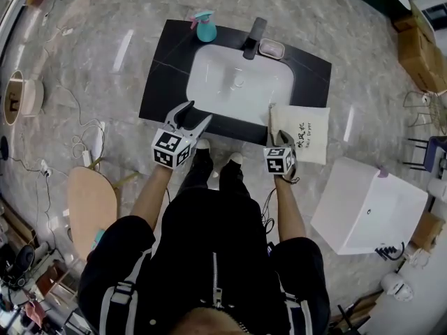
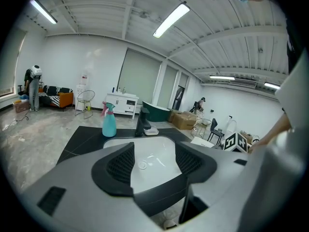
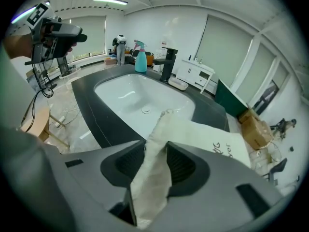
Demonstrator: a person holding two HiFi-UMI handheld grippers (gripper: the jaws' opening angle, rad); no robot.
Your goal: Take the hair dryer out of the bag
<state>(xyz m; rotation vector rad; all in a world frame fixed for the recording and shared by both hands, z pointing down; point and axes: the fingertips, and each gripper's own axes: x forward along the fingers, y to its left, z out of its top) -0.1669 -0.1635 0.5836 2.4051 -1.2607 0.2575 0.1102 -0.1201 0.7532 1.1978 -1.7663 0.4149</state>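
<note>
The cream cloth bag (image 1: 304, 132) lies on the right end of the black counter (image 1: 162, 82), just beside the white basin (image 1: 237, 82). It has dark print on its upper side. The hair dryer itself shows in no view, so only the bag can be placed.

The right gripper (image 1: 279, 137) points steeply down at the bag's near left corner. In the right gripper view a bunched fold of the cloth stands between the two jaws and fills the gap from pad to pad, so the jaws are clamped on the bag. The rest of the bag spreads out on the counter behind them.

The left gripper (image 1: 195, 114) hovers over the front edge of the counter at the basin's near left side, well apart from the bag. Its jaws stand wide apart with nothing between them – only the basin shows through the gap.

At the back of the counter stand a teal spray bottle (image 1: 205, 26), a black faucet (image 1: 254, 38) and a soap dish (image 1: 272, 48), all far from both grippers. On the floor, a white box (image 1: 367, 208) lies to the right and a wooden stool (image 1: 91, 201) to the left – neither is near the bag.
</note>
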